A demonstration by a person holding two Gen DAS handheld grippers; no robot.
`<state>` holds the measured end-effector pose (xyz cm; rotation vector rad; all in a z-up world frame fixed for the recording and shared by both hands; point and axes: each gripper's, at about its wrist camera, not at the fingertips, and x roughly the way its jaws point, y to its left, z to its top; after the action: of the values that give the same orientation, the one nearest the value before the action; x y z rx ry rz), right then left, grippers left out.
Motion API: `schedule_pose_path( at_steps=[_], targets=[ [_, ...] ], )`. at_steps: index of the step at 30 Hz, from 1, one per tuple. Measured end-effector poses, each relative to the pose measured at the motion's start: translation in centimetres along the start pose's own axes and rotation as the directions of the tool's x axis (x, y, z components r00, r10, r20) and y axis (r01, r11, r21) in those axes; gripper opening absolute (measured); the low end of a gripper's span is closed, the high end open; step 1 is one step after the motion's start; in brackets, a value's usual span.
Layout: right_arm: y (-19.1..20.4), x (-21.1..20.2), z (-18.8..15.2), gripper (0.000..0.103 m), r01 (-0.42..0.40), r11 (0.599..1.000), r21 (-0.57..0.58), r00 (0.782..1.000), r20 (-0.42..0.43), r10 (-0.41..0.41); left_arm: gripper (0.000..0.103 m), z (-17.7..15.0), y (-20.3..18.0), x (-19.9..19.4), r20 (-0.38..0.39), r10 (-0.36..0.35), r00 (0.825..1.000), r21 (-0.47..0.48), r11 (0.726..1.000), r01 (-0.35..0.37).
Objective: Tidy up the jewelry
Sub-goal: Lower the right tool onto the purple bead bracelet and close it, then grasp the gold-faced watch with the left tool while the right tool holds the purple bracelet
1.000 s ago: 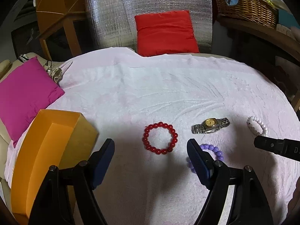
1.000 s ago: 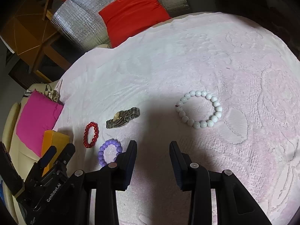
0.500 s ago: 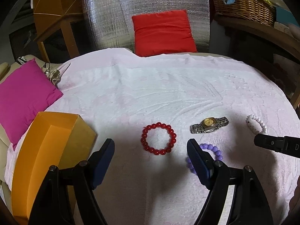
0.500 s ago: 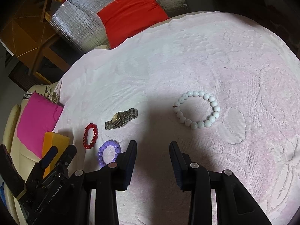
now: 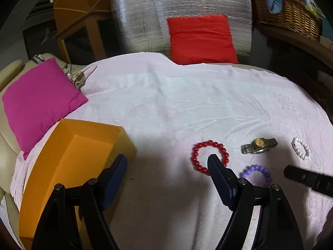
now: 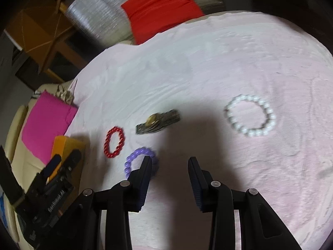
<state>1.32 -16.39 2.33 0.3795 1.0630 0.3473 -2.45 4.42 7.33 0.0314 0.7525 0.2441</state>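
In the left wrist view, the left gripper [image 5: 166, 164] hangs above a pale pink cloth [image 5: 166, 108], its jaws spread wide with nothing between them. An open orange box [image 5: 68, 162] stands at the near left, just beside the left finger. The red bead bracelet [image 5: 210, 156] lies flat on the cloth right of centre; the tip of the right finger overlaps its near side in the picture, though whether they touch cannot be told. To the right of it lies a metal watch [image 5: 259, 145], and further right a white bead bracelet [image 5: 300, 148]. A purple bead bracelet [image 5: 258, 174] sits nearer, between the right finger and the dark tip of the right gripper [image 5: 308, 178] that enters from the right edge. A magenta cushion [image 5: 39, 104] lies at the far left, a red cushion [image 5: 200, 39] leans on a silver foil panel [image 5: 145, 16] at the far side, and a wicker basket [image 5: 291, 18] stands at the far right.

In the right wrist view, which is somewhat blurred, the right gripper [image 6: 168, 160] is held open at a moderate width, empty. The purple bracelet [image 6: 140, 160] lies by its left finger, partly covered by it. The red bracelet [image 6: 114, 139] is left of that, the watch [image 6: 158, 121] beyond, and the white bracelet [image 6: 249, 115] well apart to the right. The left gripper [image 6: 60, 162] shows at the near left, in front of the orange box [image 6: 62, 145].
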Motion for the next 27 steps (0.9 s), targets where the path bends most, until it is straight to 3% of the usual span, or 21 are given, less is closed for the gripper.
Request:
schedule_pose_path(
  at_steps=[7, 13, 16, 18, 27],
  targets=[
    [1.6, 2.2, -0.5, 0.040, 0.027, 0.999, -0.038, 0.999, -0.031, -0.028, 0.080, 0.1, 0.3, 0.0, 0.000, -0.006, 1.000, -0.004, 1.000, 0.006],
    [2.5, 3.3, -0.3, 0.040, 0.080, 0.993, -0.084, 0.997, 0.013, -0.079, 0.080, 0.1, 0.4, 0.1, -0.004, -0.008, 1.000, -0.001, 1.000, 0.008],
    [3.5, 3.8, -0.5, 0.020, 0.162, 0.972, -0.172, 0.987, 0.050, -0.156, 0.080, 0.0, 0.3, 0.1, -0.005, -0.005, 1.000, 0.001, 1.000, 0.005],
    [3.8, 3.7, -0.7, 0.012, 0.189, 0.961, -0.204, 0.982, 0.067, -0.179, 0.080, 0.1, 0.3, 0.1, -0.005, -0.006, 1.000, 0.001, 1.000, 0.006],
    [0.6, 0.8, -0.3, 0.011, 0.161, 0.976, -0.149, 0.986, 0.059, -0.154, 0.080, 0.2, -1.7, -0.1, 0.026, -0.061, 0.998, 0.059, 0.997, 0.059]
  ],
)
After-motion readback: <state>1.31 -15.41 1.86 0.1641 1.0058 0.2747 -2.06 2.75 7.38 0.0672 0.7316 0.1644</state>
